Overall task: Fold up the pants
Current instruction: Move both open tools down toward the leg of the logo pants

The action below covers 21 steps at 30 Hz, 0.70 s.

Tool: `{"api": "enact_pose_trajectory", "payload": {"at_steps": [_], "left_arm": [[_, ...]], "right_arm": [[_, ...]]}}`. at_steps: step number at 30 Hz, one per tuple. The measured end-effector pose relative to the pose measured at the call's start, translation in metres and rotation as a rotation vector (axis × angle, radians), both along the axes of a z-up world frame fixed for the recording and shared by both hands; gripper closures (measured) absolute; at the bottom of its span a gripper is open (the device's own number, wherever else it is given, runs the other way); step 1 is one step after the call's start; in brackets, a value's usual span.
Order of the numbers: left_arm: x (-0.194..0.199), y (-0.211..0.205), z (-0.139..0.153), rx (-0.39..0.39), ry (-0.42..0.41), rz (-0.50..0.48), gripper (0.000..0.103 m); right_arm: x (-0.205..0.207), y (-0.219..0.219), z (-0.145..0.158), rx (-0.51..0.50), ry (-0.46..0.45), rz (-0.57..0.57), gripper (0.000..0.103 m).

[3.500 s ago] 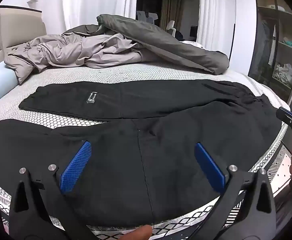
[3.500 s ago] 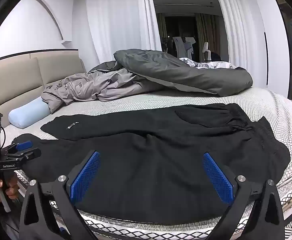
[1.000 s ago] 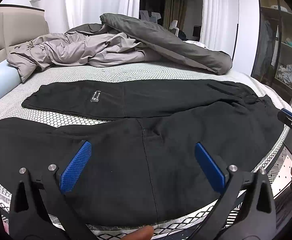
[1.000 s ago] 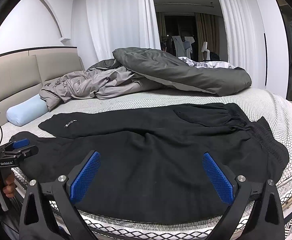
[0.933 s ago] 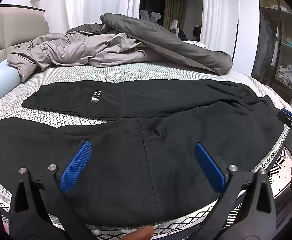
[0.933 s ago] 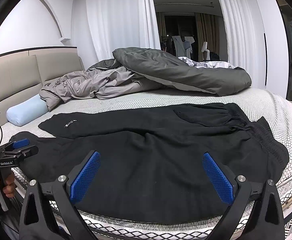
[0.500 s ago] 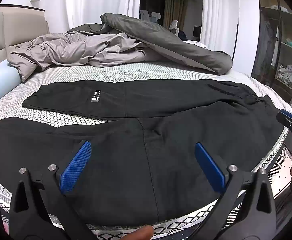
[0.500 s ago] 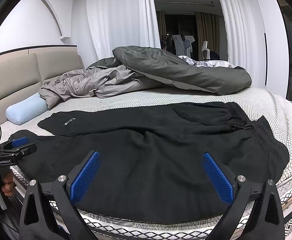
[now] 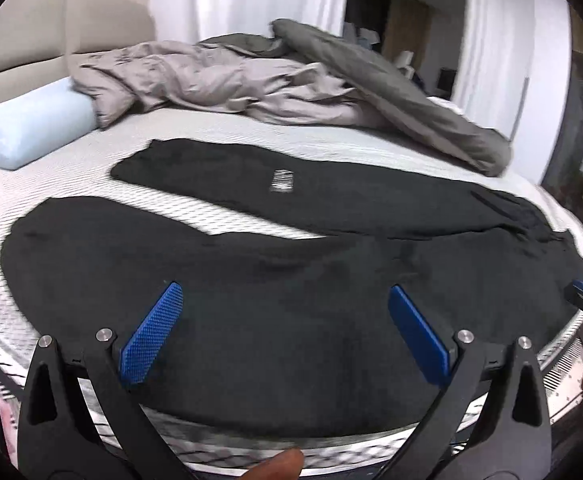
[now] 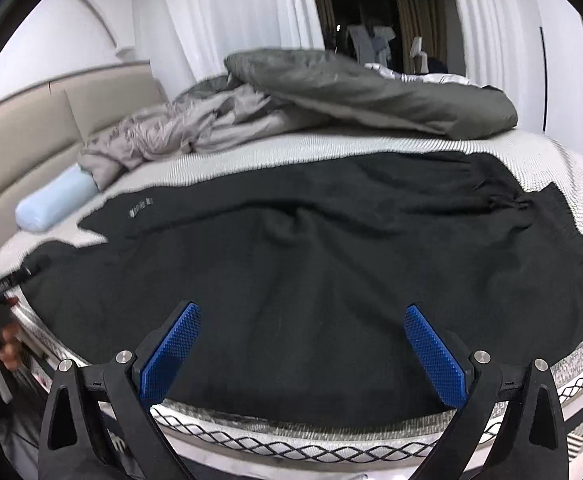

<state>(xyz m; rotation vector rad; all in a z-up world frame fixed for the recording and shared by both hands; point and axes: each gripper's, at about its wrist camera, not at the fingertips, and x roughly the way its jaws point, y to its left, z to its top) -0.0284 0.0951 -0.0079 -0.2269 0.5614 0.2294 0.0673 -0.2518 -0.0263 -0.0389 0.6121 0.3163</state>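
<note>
Our left gripper and right gripper hover spread wide, empty; the black pants lie flat just ahead on the bed. We should pinch the near leg's edge evenly.

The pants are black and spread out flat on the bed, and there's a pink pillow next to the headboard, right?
Nearly. The pants are black and spread flat on the bed, but the pillow by the headboard is light blue, not pink. The left wrist view shows it most clearly, and the right wrist view shows it too.
</note>
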Motion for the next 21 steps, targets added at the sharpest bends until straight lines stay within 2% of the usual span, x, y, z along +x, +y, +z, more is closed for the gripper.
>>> {"api": "enact_pose_trajectory", "payload": {"at_steps": [6,9,11,14,16,21], "left_arm": [[-0.008,0.032,-0.019,0.031,0.097,0.044,0.001],[-0.024,0.058,-0.023,0.035,0.094,0.099,0.001],[-0.035,0.083,-0.028,0.036,0.108,0.172,0.001],[-0.052,0.126,-0.038,0.001,0.140,0.283,0.001],[-0.066,0.153,-0.044,-0.056,0.127,0.319,0.001],[-0.088,0.191,-0.043,-0.118,0.092,0.371,0.001]], "right_arm": [[0.005,0.036,-0.019,-0.154,0.040,0.060,0.000],[0.011,0.048,-0.030,-0.251,0.050,0.083,0.000],[0.017,0.047,-0.035,-0.316,0.045,0.063,0.000],[0.026,0.027,-0.034,-0.300,0.058,-0.014,0.000],[0.031,0.008,-0.031,-0.276,0.072,-0.081,0.000],[0.036,-0.034,-0.023,-0.204,0.080,-0.237,0.000]]}}
